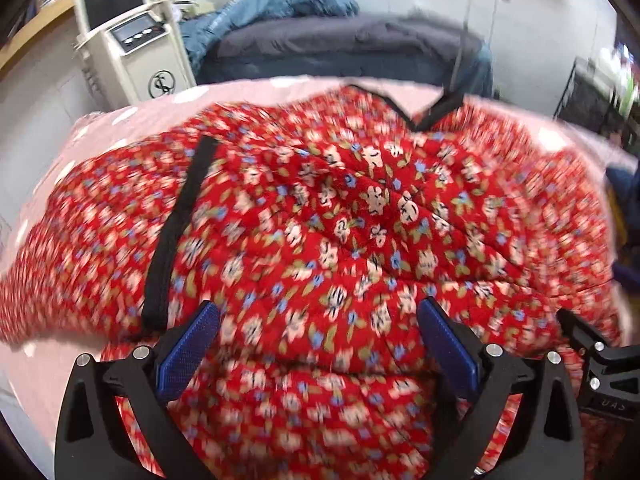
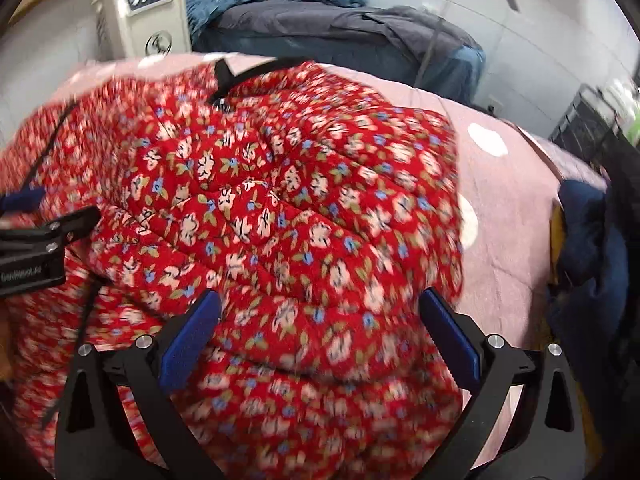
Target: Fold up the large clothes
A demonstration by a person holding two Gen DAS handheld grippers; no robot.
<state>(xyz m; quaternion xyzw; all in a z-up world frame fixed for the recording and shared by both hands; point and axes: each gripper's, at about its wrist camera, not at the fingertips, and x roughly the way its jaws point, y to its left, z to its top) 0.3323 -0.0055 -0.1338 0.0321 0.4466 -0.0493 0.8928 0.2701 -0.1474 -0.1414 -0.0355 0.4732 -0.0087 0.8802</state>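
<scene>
One red floral quilted garment with black trim lies spread and rumpled over a pink bed cover with white dots, filling most of both views; much of it is blurred.

The left gripper hangs just over the garment with its two blue fingers spread wide, grasping nothing. The right gripper is likewise over the cloth near its right edge, its blue fingers parted and empty. Each gripper shows at the edge of the other's view.

Beyond the bed sits a dark grey piece of bedding or clothing with a blue one heaped behind it, and one cream machine with a screen to their left. At the right, a dark blue cloth lies beside the bed.
</scene>
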